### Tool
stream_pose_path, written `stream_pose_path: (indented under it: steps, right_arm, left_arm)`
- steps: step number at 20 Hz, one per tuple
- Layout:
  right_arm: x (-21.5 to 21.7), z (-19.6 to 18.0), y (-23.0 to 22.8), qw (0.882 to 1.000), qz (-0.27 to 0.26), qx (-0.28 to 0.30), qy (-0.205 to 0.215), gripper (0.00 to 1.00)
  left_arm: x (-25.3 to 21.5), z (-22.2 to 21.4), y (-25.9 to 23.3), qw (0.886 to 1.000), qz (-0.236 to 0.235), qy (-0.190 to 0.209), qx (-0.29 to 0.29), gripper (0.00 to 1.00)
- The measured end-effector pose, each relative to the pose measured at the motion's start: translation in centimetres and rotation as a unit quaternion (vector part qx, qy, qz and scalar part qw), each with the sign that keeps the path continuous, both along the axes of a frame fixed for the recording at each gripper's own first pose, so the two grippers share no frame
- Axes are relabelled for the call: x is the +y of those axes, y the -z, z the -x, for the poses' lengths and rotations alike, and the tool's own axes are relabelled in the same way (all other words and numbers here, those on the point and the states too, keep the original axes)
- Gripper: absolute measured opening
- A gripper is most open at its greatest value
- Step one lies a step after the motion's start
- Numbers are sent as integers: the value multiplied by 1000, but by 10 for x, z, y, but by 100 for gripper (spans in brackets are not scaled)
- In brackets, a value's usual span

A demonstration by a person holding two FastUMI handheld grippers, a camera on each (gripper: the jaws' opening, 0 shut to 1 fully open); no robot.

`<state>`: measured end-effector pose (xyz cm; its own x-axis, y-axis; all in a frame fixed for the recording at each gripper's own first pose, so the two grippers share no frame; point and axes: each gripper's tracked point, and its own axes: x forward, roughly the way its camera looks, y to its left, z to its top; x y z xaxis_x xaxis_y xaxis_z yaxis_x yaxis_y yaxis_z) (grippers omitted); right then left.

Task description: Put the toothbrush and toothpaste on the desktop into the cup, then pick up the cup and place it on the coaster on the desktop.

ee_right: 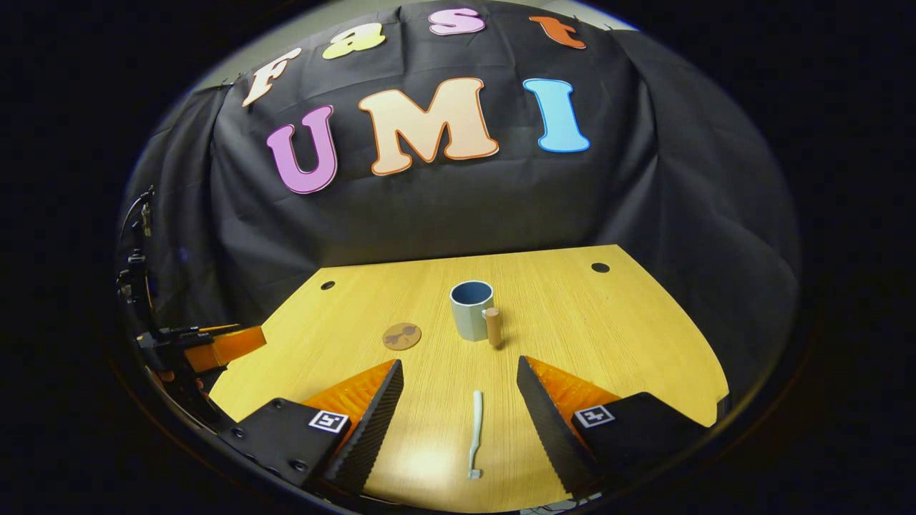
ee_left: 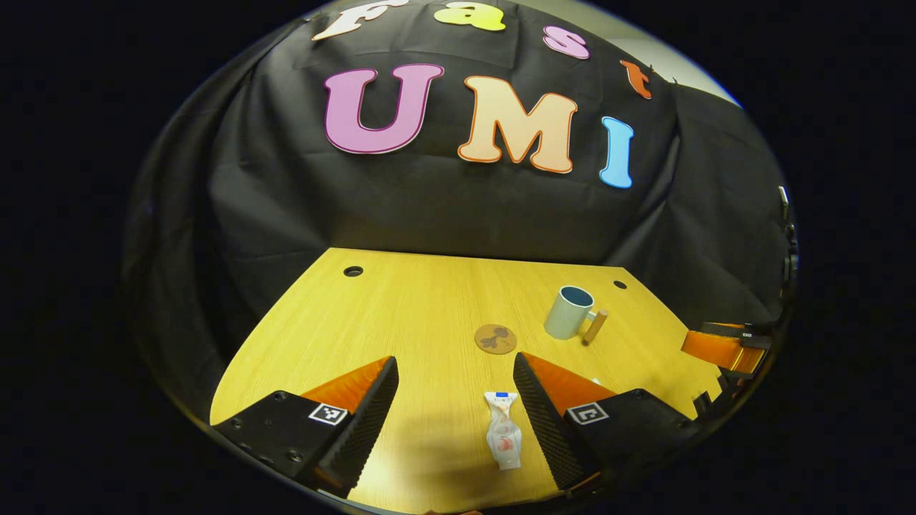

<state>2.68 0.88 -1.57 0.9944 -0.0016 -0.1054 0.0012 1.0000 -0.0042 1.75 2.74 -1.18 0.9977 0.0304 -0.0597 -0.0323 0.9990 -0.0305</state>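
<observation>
Left hand-held gripper (ee_left: 455,372) apart over toothpaste (ee_left: 503,431) | right hand-held gripper (ee_right: 459,375) apart over toothbrush (ee_right: 475,433)

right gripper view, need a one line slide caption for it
Open right gripper poised over the toothbrush lying on the desk, cup and coaster beyond.
</observation>
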Motion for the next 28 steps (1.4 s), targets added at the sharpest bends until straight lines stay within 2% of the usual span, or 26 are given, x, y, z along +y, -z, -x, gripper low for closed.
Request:
stream_pose_path:
  steps: [6,7,11,12,13,14,15,17,18,19,20,21,23,26,27,28]
  right_arm:
    - [0,-8,17,999,7,32,2,98]
    - [0,-10,23,999,13,41,2,95]
    - [4,-19,44,996,35,87,-3,95]
    - [5,-21,48,994,39,99,-5,98]
    - [5,-26,54,993,41,111,-4,95]
    - [6,-31,60,991,43,123,-5,99]
    - [7,-37,65,990,44,137,-4,95]
    - [5,-49,75,986,52,161,-2,99]
    - [4,-56,79,984,57,172,-1,94]
    - [2,-63,84,981,63,181,0,98]
    - [0,-69,88,979,67,194,1,94]
    - [-3,-73,93,976,70,206,1,99]
    - [-4,-84,102,971,69,231,-2,99]
    - [-8,-96,118,959,66,274,-2,99]
    - [-11,-100,125,954,69,290,2,94]
    - [-14,-101,131,949,71,306,7,94]
  left_arm:
    - [0,-3,8,1000,9,8,14,95]
    - [2,-3,10,1000,11,7,18,95]
    - [13,-3,11,1000,4,3,21,95]
    - [17,-3,12,1000,0,1,21,95]
    - [20,-5,12,1000,-1,-2,22,95]
    - [24,-6,12,1000,1,-4,24,95]
    - [26,-6,13,1000,4,-5,27,95]
    - [29,-4,16,999,3,-6,31,95]
    - [32,-4,19,999,1,-8,34,95]
    - [35,-2,22,999,1,-10,40,95]
    - [39,-1,25,999,2,-14,43,95]
    - [43,0,27,999,7,-16,47,95]
    - [50,1,34,998,15,-25,57,95]
    - [64,1,41,997,23,-41,65,95]
    - [68,0,42,996,24,-45,67,95]
    - [71,-1,44,996,26,-50,68,95]
